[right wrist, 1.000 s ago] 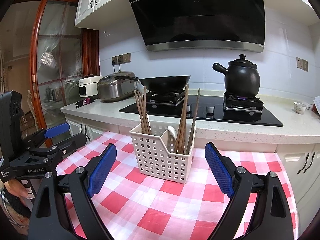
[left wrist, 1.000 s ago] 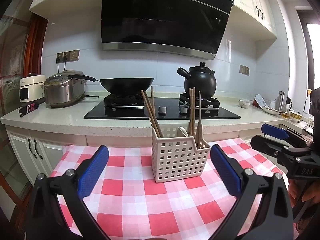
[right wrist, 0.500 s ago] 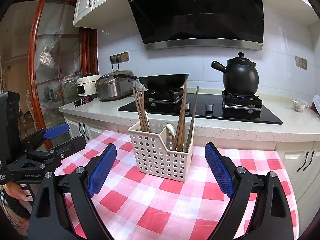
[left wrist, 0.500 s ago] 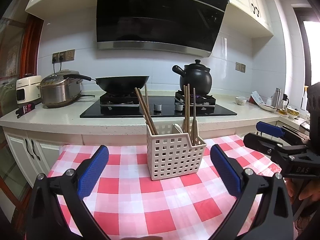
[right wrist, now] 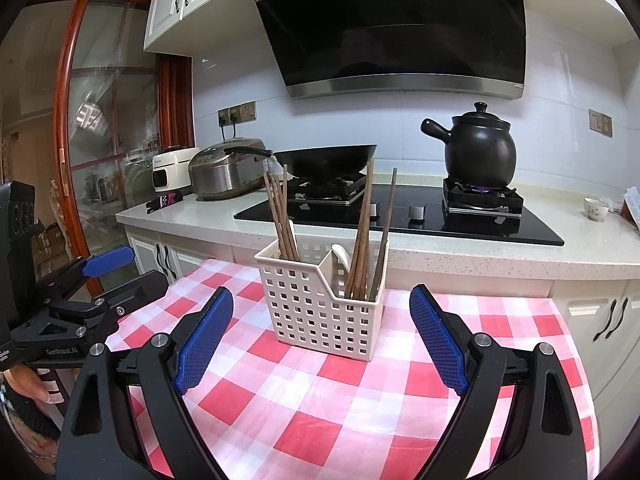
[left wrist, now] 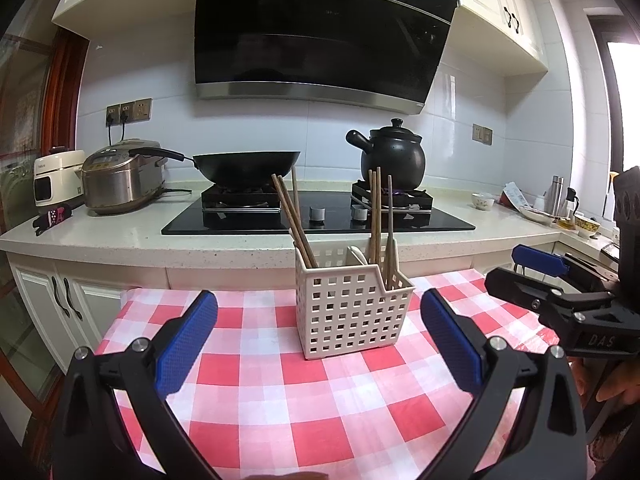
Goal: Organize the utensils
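A white perforated utensil basket (left wrist: 350, 312) (right wrist: 320, 312) stands on the red-and-white checked tablecloth (left wrist: 280, 400) (right wrist: 320, 412). Wooden chopsticks lean in its left compartment (left wrist: 294, 222) (right wrist: 280, 216) and more stand in its right compartment (left wrist: 378, 216) (right wrist: 366, 232). A white spoon handle (right wrist: 340, 254) pokes up by the divider. My left gripper (left wrist: 318, 350) is open, short of the basket, with nothing between its blue pads. My right gripper (right wrist: 322, 338) is open too, also empty, facing the basket from the right; it shows at the right edge of the left wrist view (left wrist: 560, 292).
Behind the table runs a counter (left wrist: 100, 236) with a black hob, a wok (left wrist: 244, 166), a black clay pot (left wrist: 394, 156) over a lit burner, and rice cookers (left wrist: 120, 178) at the left. Small dishes and bottles (left wrist: 556, 204) sit at the far right.
Both grippers have drawn back and tilted slightly; the basket sits a little lower and more centred in both views. Both stay open and empty.
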A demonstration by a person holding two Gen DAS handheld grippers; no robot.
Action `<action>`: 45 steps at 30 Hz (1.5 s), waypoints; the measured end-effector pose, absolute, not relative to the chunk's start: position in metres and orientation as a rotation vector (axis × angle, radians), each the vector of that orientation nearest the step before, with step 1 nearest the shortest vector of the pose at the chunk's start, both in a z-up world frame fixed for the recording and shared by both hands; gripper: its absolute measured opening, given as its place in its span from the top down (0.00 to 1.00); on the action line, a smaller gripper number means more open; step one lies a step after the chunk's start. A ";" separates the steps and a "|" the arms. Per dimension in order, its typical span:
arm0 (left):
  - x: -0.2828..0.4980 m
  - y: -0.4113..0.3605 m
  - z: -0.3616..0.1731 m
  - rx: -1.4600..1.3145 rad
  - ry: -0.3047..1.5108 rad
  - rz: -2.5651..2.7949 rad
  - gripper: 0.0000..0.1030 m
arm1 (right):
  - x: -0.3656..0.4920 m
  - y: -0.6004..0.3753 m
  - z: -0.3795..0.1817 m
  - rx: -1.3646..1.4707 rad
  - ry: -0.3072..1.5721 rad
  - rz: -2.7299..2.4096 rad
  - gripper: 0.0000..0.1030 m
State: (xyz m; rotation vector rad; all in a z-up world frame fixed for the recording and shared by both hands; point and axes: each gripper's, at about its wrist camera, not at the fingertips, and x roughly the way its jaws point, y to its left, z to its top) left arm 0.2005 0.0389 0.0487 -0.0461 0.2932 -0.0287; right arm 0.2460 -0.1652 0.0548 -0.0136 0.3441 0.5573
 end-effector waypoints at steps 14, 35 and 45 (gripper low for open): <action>0.199 0.041 0.048 -0.050 0.292 -0.028 0.05 | 0.245 -0.163 0.054 -0.014 0.345 0.555 0.18; 0.199 0.039 0.049 -0.053 0.297 -0.040 0.05 | 0.243 -0.162 0.053 -0.014 0.346 0.550 0.18; 0.201 0.043 0.048 -0.085 0.310 -0.064 0.05 | 0.243 -0.163 0.053 -0.016 0.345 0.551 0.18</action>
